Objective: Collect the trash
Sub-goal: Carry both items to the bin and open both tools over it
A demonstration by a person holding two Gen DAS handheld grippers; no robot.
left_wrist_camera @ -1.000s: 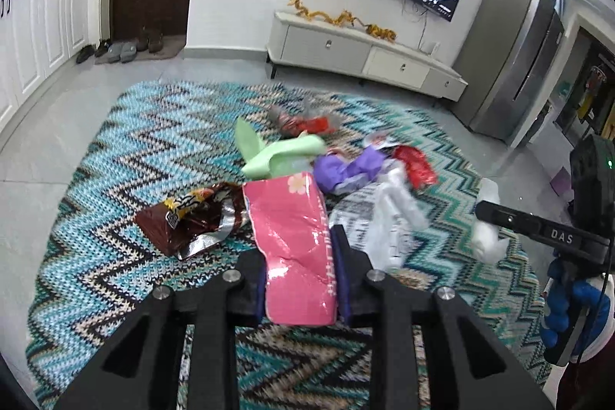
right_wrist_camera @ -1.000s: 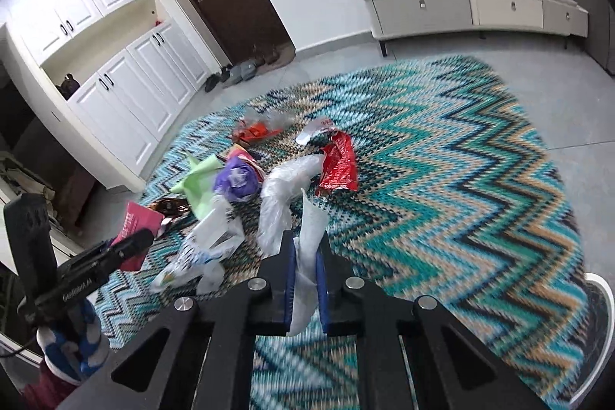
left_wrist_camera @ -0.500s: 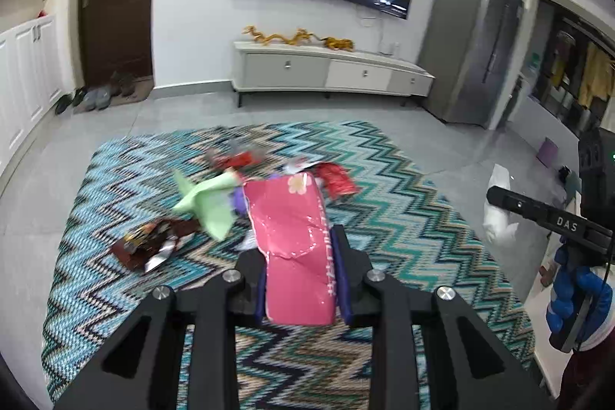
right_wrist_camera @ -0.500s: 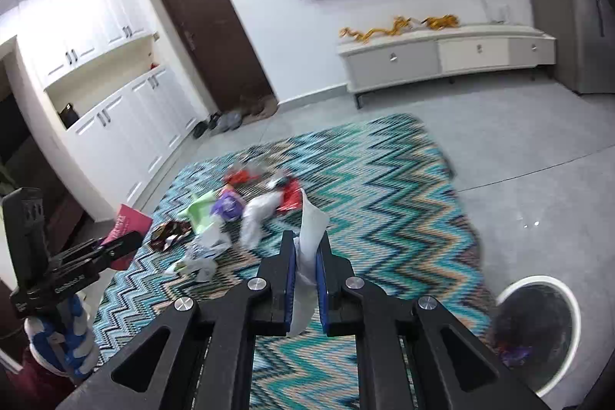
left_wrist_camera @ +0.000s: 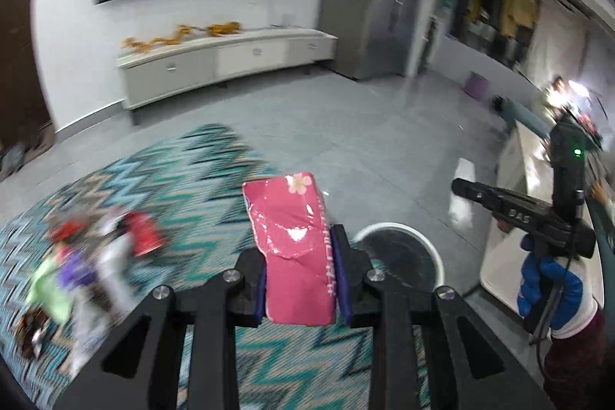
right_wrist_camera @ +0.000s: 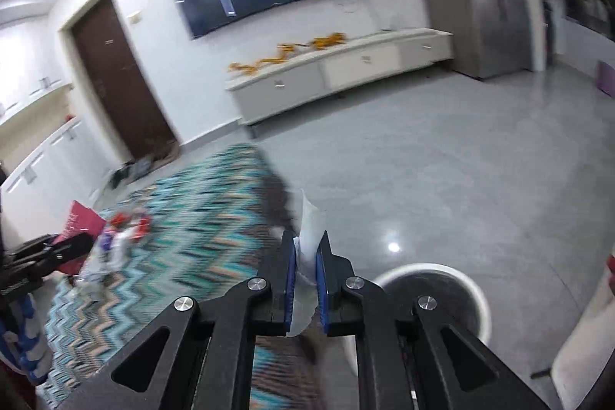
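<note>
A: Where is the glossy pink plastic packet (left_wrist_camera: 294, 248) sitting?

B: Upright between the left gripper (left_wrist_camera: 300, 275) fingers, which are clenching on its sides. The round white-rimmed waste bin (left_wrist_camera: 399, 229) is standing on the grey tiled floor (left_wrist_camera: 365, 141) just beyond it.

A: And the right gripper (right_wrist_camera: 305, 279)?

B: Its blue-padded fingers (right_wrist_camera: 289, 275) are pinching a thin white plastic scrap (right_wrist_camera: 309, 221), nearly closed. The bin is showing to its right.

A: Remaining litter?

B: A blurred heap of crumpled wrappers (left_wrist_camera: 96, 256) is lying on the teal zigzag woven rug (left_wrist_camera: 184, 179), well apart from the bin.
</note>
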